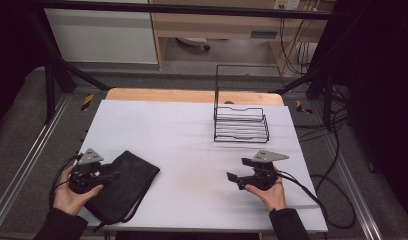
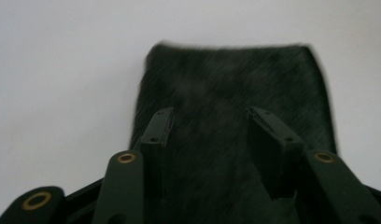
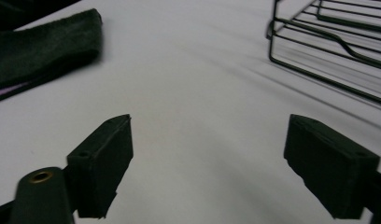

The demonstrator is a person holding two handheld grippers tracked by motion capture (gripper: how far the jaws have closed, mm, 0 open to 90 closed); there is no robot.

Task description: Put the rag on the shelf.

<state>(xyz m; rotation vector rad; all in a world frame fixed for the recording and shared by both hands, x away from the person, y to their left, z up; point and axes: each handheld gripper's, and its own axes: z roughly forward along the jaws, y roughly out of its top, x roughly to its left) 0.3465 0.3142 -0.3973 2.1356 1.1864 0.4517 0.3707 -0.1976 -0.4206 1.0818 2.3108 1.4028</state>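
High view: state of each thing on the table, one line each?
Dark folded cloth pouch: lying flat at the table's near left edge, not gripped.
Black wire rack: upright, nothing in it.
Left gripper: jaws apart over the pouch, not pressing it.
Right gripper: open, nothing between its jaws.

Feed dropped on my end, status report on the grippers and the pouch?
Left gripper open, jaws over the dark pouch, not pinching it. Right gripper open over bare table. Pouch flat at near left. Wire rack far right, clear of both.
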